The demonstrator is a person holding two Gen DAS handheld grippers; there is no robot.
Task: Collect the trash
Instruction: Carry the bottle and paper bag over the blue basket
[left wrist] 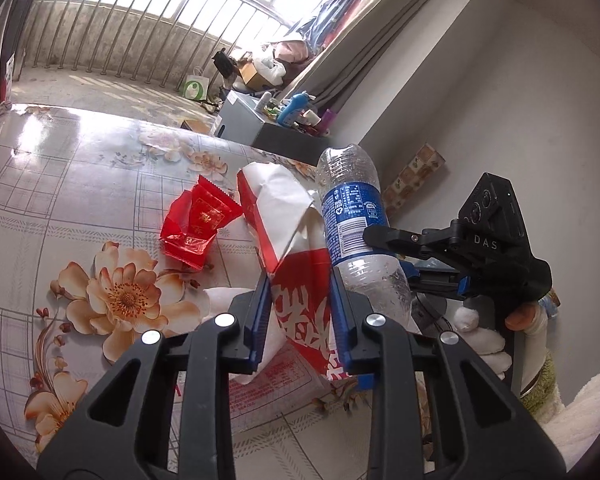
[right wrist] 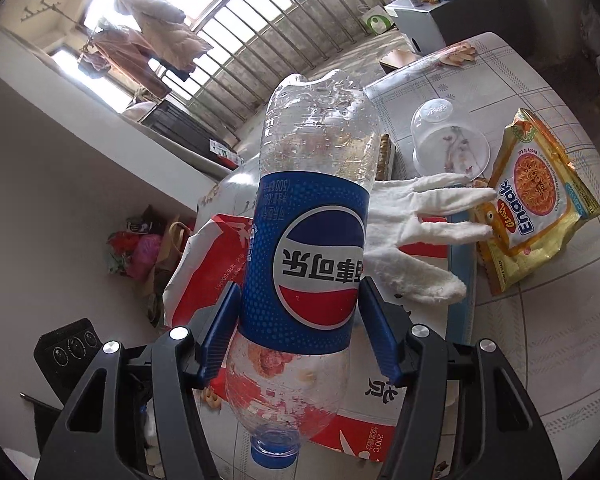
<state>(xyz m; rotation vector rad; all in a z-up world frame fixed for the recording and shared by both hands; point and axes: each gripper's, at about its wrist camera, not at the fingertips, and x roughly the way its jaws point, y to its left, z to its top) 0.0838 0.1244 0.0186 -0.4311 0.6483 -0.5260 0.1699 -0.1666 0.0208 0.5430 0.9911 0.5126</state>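
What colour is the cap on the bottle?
Blue; the cap on the bottle shows best in the right wrist view.

A: Where is there room to pass?
B: The flowered tablecloth (left wrist: 60, 184) lies bare at the left of the left wrist view.
A: And obstacles?
B: Red wrapper (left wrist: 198, 224) at centre; upturned clear cup (right wrist: 450, 140), noodle packet (right wrist: 536, 200) at right of the right view.
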